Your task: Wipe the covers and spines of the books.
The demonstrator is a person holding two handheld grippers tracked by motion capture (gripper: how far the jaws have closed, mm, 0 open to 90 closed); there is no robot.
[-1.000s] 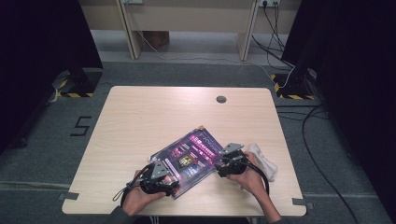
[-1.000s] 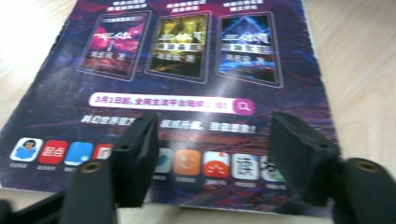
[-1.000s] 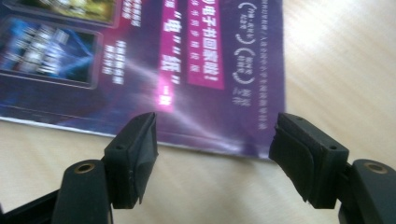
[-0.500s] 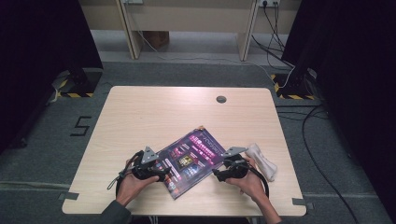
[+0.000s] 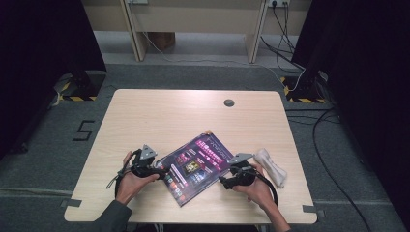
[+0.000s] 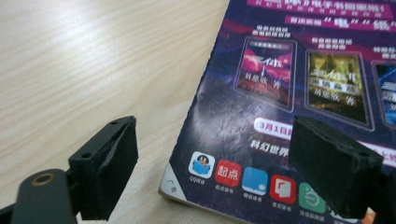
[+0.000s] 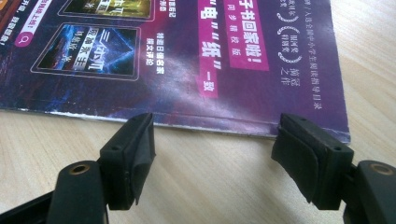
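Observation:
A purple-covered magazine [image 5: 196,166] lies flat and askew on the near part of the wooden table [image 5: 169,116]. My left gripper [image 5: 162,170] sits at its left edge, jaws open after just widening. In the left gripper view the magazine's corner [image 6: 280,93] lies between and just ahead of the gripper [image 6: 219,154], and neither pad presses on it. My right gripper [image 5: 224,181] stands open at the magazine's right edge. The right gripper view has the cover's edge [image 7: 187,56] just beyond the gripper [image 7: 217,140], with bare wood between the jaws.
A white rolled cloth [image 5: 270,166] lies on the table just right of my right hand. A round cable hole [image 5: 229,102] sits near the far edge. The far half of the tabletop is bare wood.
My left hand has slid leftward off the magazine's lower left part to its left edge, and its jaws have widened. The right hand has hardly moved.

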